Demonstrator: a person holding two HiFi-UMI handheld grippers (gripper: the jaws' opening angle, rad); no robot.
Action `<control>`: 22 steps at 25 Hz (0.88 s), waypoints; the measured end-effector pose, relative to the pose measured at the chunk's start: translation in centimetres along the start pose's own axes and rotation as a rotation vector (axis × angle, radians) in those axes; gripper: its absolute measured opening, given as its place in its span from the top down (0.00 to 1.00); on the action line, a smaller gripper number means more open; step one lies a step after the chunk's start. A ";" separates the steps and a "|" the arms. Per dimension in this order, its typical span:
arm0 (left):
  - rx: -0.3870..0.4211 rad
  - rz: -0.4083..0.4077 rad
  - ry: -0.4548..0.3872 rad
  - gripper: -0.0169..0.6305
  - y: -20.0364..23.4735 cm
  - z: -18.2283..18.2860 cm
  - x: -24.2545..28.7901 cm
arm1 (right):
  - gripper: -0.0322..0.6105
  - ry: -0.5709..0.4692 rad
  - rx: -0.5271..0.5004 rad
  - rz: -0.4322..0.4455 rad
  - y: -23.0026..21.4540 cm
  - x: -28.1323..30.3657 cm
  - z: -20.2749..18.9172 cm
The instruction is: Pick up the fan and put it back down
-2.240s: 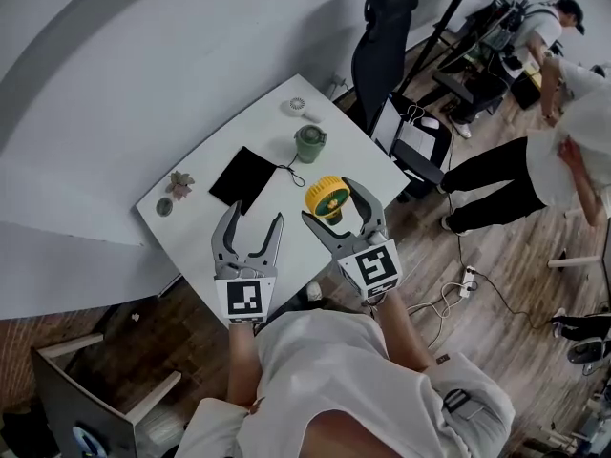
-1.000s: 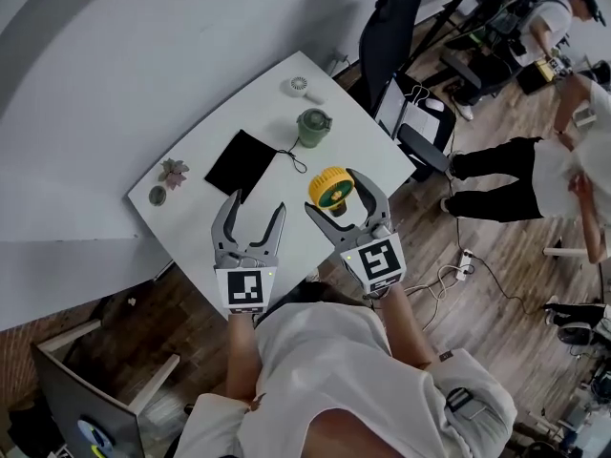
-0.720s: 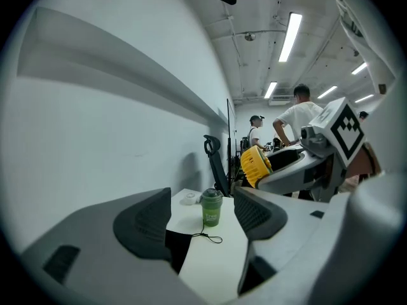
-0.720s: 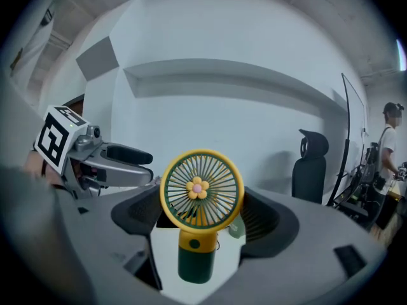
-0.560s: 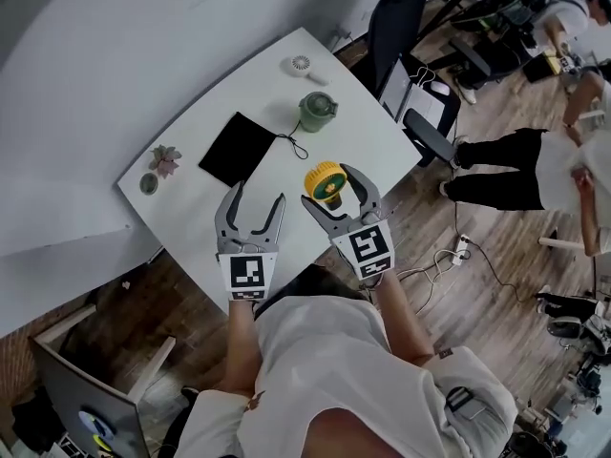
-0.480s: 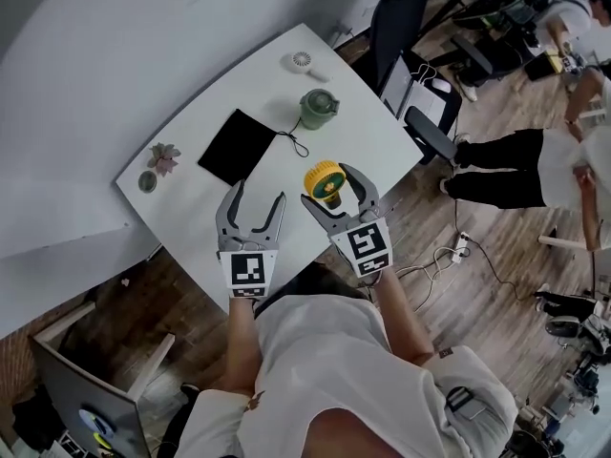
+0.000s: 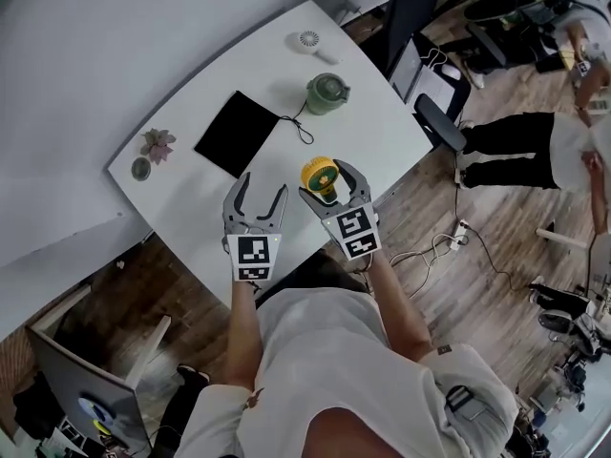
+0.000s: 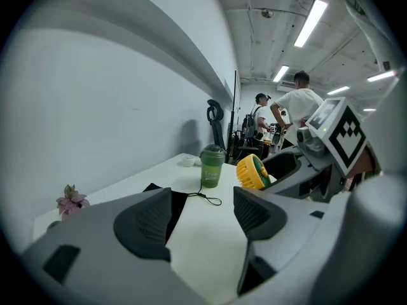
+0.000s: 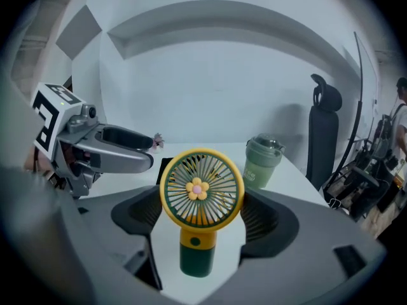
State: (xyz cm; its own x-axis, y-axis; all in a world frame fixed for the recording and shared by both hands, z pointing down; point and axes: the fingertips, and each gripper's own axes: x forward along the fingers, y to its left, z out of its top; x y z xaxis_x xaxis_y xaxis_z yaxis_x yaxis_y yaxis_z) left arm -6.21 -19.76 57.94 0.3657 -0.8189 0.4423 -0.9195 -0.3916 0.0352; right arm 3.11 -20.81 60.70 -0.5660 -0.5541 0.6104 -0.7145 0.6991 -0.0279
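Note:
A small yellow fan (image 9: 201, 192) with a green base stands upright between the pads of my right gripper (image 9: 201, 216), which is shut on its round head. In the head view the fan (image 7: 319, 174) and right gripper (image 7: 326, 181) are above the near right part of the white table (image 7: 191, 208). Whether the base touches the tabletop I cannot tell. My left gripper (image 7: 263, 187) is just left of it, open, with only bare table between its jaws (image 8: 200, 218). The left gripper view shows the fan (image 8: 252, 171) at the right.
On the table behind the grippers lie a black mat (image 7: 236, 134), a green lidded cup (image 7: 326, 92) with a cord, a small white fan (image 7: 308, 40) and a little plant (image 7: 157, 144). A black chair (image 7: 420, 8) stands at the far right edge. People stand at the right.
Both grippers have sunk toward the table, the right one still carrying the fan. They look smaller and farther from the head camera than a second ago.

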 end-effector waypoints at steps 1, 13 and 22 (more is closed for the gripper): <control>-0.005 -0.002 0.012 0.51 0.0 -0.6 0.4 | 0.35 0.017 0.004 0.003 0.0 0.5 -0.6; -0.047 -0.023 0.132 0.51 0.3 -6.3 3.1 | 0.35 0.180 0.026 0.037 0.2 5.4 -6.6; -0.076 -0.021 0.176 0.51 0.7 -8.5 4.1 | 0.34 0.255 0.018 0.055 0.3 7.9 -8.9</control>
State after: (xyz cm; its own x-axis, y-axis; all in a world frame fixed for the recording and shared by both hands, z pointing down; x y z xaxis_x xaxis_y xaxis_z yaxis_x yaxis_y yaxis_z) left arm -6.58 -19.78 67.42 0.3600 -0.7225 0.5902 -0.9227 -0.3693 0.1107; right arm 2.07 -20.97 72.57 -0.4838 -0.3818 0.7875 -0.6939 0.7157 -0.0793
